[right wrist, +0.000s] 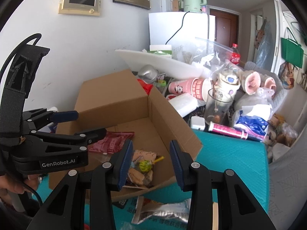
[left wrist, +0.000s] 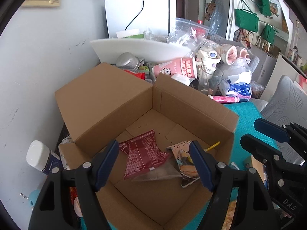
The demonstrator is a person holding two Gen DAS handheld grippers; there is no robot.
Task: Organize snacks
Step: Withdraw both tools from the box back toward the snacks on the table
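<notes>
An open cardboard box (left wrist: pixel 107 103) (right wrist: pixel 115 99) stands on a teal cloth. Inside lie a dark red snack packet (left wrist: pixel 144 153) (right wrist: pixel 113 139) and a colourful snack packet (left wrist: pixel 185 163) (right wrist: pixel 143 169). My left gripper (left wrist: pixel 154 164) is open and empty above the box; it shows in the right wrist view (right wrist: pixel 84 124) at the left. My right gripper (right wrist: pixel 151 163) is open and empty over the box's near right corner; it shows in the left wrist view (left wrist: pixel 249 132) at the right. A silver snack packet (right wrist: pixel 161 213) lies on the cloth in front of the box.
Behind the box is clutter: a pink panda cup (left wrist: pixel 175 69), a glass (right wrist: pixel 217 105), a pink tube (right wrist: pixel 228 129), plush slippers (right wrist: pixel 257 82), plastic bags, a white tray (right wrist: pixel 159 61). A white-capped bottle (left wrist: pixel 41 159) stands left of the box. The wall is close on the left.
</notes>
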